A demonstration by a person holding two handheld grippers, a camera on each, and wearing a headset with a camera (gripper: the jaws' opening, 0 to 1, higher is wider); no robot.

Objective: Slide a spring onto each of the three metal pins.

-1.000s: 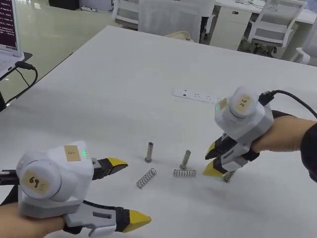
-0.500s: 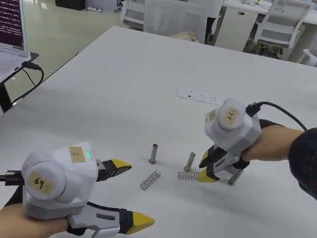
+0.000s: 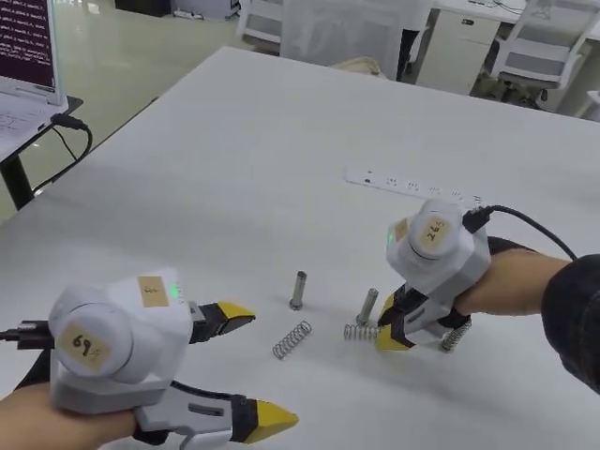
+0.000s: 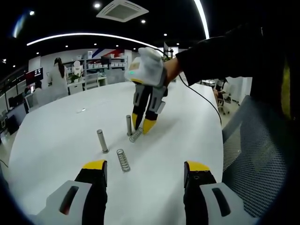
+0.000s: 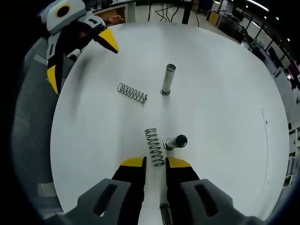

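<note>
The spring (image 5: 154,145) in hand was seen lying flat on the desk (image 3: 234,169). Its near end was set between the yellow fingers (image 5: 133,162) of the right gripper (image 5: 155,162), and its length ran just beside the near pin (image 5: 176,141), which stood upright. The fingers were drawn narrow about that end; whether the coil was truly pinched or merely bracketed could not be told. The step was judged to be the taking-up of this spring for that pin. No spring was seen on either pin, so the task was judged barely begun.

For the step to be done well, the grip would best be taken a little in from the end and kept light, since a thin coil is likely to buckle or flick out if squeezed hard. Once lifted, the spring would need to be turned upright and its open end centred over the pin's top before being lowered. A tilted approach was judged likely to catch a coil on the rim or to tip the pin, which appeared to stand free.

Farther out, a second spring (image 5: 132,93) lay near the far pin (image 5: 167,79), also upright, and a third spring (image 3: 455,337) lay at the right gripper's other side. The left gripper (image 4: 145,165) was held low and well apart, its fingers wide with nothing between them; it could be used to steady the pin.
</note>
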